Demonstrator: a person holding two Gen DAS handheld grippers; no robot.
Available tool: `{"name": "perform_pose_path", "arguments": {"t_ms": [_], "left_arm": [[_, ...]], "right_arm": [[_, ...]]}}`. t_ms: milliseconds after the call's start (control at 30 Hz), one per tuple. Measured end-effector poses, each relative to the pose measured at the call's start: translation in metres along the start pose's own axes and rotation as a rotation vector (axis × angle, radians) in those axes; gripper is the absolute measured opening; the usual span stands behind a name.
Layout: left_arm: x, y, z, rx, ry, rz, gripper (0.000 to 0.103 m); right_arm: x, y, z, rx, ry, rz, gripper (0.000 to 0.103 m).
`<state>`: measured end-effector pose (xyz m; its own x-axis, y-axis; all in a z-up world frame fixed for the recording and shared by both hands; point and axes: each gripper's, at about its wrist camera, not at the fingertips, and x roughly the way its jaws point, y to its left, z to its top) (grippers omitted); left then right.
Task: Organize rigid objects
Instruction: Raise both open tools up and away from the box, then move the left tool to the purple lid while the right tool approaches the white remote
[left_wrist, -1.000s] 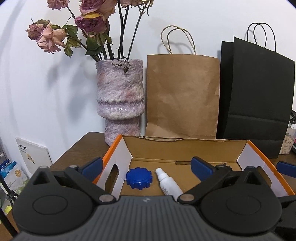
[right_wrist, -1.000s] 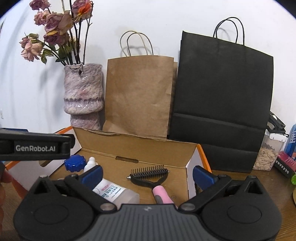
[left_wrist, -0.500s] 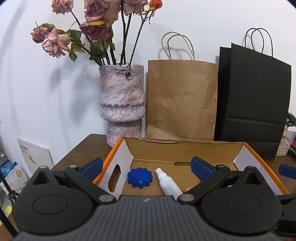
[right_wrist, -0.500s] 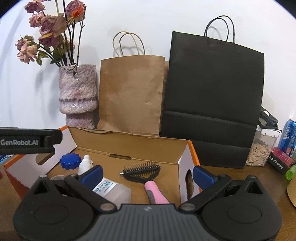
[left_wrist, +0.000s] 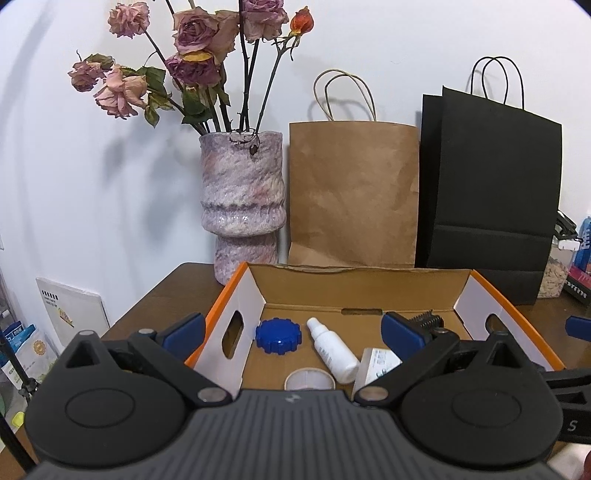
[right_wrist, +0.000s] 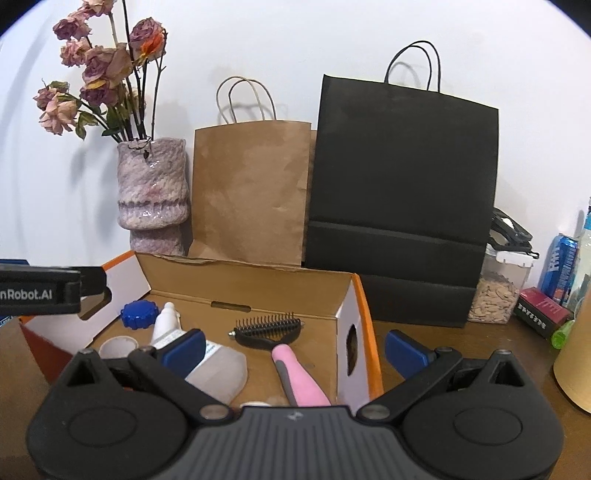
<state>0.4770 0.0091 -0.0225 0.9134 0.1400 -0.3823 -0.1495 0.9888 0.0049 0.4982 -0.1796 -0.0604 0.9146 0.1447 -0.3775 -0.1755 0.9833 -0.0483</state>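
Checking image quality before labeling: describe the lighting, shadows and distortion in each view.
Left wrist view: even indoor light, soft shadows of the dried roses on the white wall, fisheye bending the black bag at the edge, dark corner vignette. Right wrist view: sharp on the cardboard box, faint handle shadows behind the brown bag, the can leaning from distortion.
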Motion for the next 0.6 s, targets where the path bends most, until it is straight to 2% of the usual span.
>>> {"name": "perform_pose_path", "arguments": {"t_ms": [600], "left_arm": [[-0.041, 0.001, -0.024, -0.006, 0.021, -0.005, 0.103]], "right_arm": [[-0.047, -0.019, -0.026, 0.042, 0.014, -0.031, 0.103]]}}
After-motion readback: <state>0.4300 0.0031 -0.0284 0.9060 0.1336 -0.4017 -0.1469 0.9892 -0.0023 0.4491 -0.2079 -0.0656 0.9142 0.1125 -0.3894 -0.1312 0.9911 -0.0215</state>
